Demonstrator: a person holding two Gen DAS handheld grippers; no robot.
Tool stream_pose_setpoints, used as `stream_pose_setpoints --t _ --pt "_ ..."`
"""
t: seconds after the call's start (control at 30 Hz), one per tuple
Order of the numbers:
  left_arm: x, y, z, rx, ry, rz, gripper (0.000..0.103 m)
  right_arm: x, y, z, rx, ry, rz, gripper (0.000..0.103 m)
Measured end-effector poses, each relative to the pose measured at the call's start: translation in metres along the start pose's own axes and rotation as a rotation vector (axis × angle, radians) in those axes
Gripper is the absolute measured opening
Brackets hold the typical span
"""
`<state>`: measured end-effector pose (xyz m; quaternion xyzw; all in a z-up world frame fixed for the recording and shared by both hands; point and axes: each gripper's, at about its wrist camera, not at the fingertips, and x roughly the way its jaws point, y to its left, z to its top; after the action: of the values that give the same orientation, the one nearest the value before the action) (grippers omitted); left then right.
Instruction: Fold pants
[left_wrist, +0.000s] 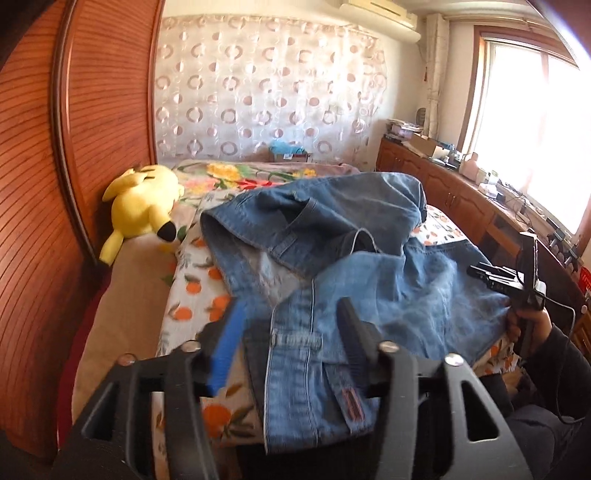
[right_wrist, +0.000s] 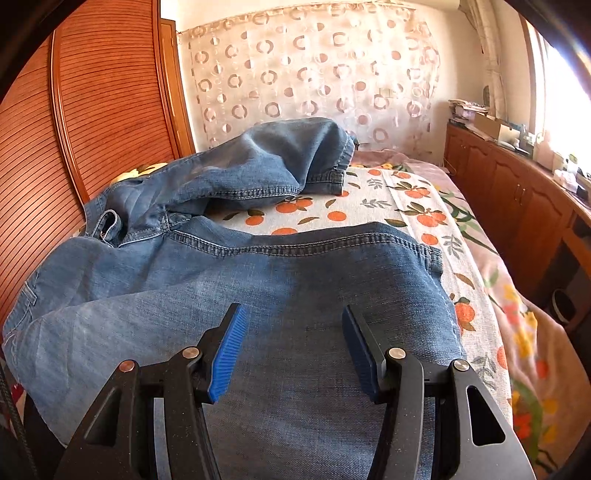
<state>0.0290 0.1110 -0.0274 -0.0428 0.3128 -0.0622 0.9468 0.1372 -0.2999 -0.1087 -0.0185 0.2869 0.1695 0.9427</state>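
Blue denim pants (left_wrist: 369, 266) lie crumpled across the bed, the waistband with its belt loop and label nearest the left wrist camera. My left gripper (left_wrist: 291, 310) hovers over that waistband with its jaws apart; neither pad presses on the cloth. In the right wrist view one pant leg (right_wrist: 258, 280) lies flat in front, and the other leg (right_wrist: 288, 158) is bunched up further back. My right gripper (right_wrist: 291, 314) stands open just above the flat leg, holding nothing. The left wrist view shows the right gripper (left_wrist: 498, 277) in a person's hand at the pants' right edge.
The bed has an orange-print sheet (right_wrist: 369, 199) and a floral cover (right_wrist: 524, 332) that falls off its right side. A yellow plush toy (left_wrist: 140, 206) lies at the far left by the ribbed wooden wardrobe (left_wrist: 37, 184). Cluttered wooden cabinets (right_wrist: 517, 206) line the window wall.
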Motion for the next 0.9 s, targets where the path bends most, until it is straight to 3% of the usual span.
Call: stream_pose_setpoints --t 0.07,0.1,0.4,0.7,0.9 --pt "0.009 -0.006 0.009 0.017 -0.016 -0.006 0.075 0.000 0.000 0.000 0.000 0.000 -0.001 0.056" --pt "0.014 -0.008 0.013 0.023 -0.024 -0.010 0.077 0.000 0.002 -0.001 0.000 0.000 -0.002 0.056" --pt "0.092 -0.048 0.047 0.058 -0.008 -0.105 0.077 0.001 0.004 -0.001 0.002 0.014 -0.018 0.056" --pt "0.167 -0.088 0.056 0.134 0.018 -0.096 0.077 0.003 0.008 0.001 -0.004 0.028 -0.012 0.056" --pt "0.190 -0.091 0.046 0.147 0.029 -0.082 0.077 0.004 0.010 0.001 -0.004 0.037 -0.028 0.056"
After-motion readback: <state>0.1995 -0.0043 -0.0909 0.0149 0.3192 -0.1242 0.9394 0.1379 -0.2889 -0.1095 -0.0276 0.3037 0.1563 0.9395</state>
